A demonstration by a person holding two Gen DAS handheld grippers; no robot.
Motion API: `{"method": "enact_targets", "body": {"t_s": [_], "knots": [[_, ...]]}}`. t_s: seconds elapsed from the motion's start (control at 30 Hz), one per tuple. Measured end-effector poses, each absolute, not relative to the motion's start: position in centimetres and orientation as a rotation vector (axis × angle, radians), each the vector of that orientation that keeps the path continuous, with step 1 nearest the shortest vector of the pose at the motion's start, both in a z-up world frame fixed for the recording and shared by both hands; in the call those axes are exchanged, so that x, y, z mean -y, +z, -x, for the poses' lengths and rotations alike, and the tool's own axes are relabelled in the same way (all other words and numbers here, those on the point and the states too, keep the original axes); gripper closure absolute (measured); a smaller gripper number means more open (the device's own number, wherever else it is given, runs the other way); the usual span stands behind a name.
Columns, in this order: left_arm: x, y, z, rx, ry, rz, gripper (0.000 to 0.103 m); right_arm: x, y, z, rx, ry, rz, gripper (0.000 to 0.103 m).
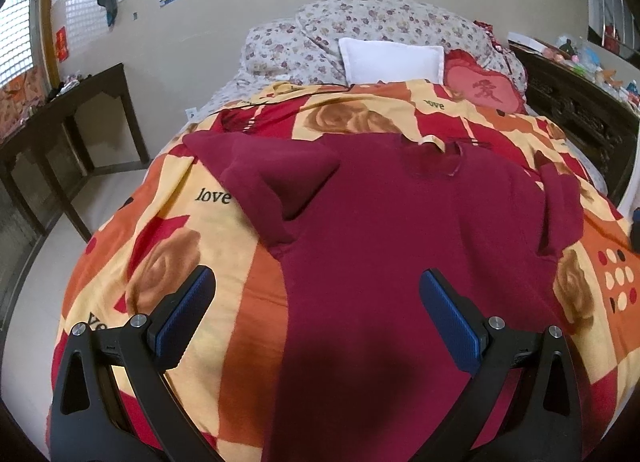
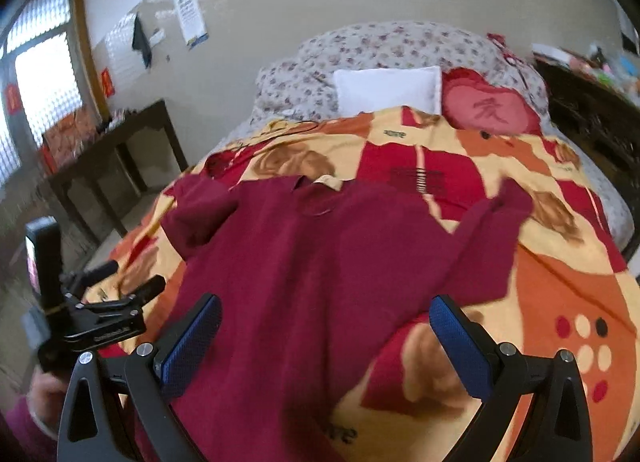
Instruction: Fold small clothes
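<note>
A dark red short-sleeved shirt (image 1: pixel 380 229) lies spread flat on the bed, collar toward the pillows, with its left sleeve (image 1: pixel 276 177) folded in over the body. It also shows in the right wrist view (image 2: pixel 312 262), where its right sleeve (image 2: pixel 492 238) lies stretched out. My left gripper (image 1: pixel 316 294) is open and empty, hovering over the shirt's lower left side. My right gripper (image 2: pixel 326 322) is open and empty above the shirt's lower right edge. The left gripper's body (image 2: pixel 80 302) shows at the left of the right wrist view.
The bed has a red, orange and yellow patterned cover (image 1: pixel 168 262). A white pillow (image 1: pixel 392 59), a red heart cushion (image 1: pixel 484 91) and a floral quilt (image 1: pixel 360 17) lie at its head. A dark wooden table (image 1: pixel 72 117) stands left; a dark cabinet (image 1: pixel 580 109) stands right.
</note>
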State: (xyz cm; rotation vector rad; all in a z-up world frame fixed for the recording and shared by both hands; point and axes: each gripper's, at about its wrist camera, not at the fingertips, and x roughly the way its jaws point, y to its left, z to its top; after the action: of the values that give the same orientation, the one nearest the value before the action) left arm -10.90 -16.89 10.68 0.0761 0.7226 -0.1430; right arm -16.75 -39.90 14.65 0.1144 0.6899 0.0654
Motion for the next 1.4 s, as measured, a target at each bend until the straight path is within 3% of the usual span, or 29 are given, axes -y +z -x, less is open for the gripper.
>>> {"method": "enact_targets", "body": {"t_s": [0.47, 1.4], "knots": [[16.2, 8.9, 9.1, -0.770, -0.125, -0.030, 0.001, 38.4, 10.8, 11.4, -0.764, -0.022, -0.201, 0.000], [16.2, 7.8, 7.2, -0.806, -0.121, -0.021, 0.001, 38.3, 8.7, 9.1, -0.808, -0.038, -0.199, 0.000]]}}
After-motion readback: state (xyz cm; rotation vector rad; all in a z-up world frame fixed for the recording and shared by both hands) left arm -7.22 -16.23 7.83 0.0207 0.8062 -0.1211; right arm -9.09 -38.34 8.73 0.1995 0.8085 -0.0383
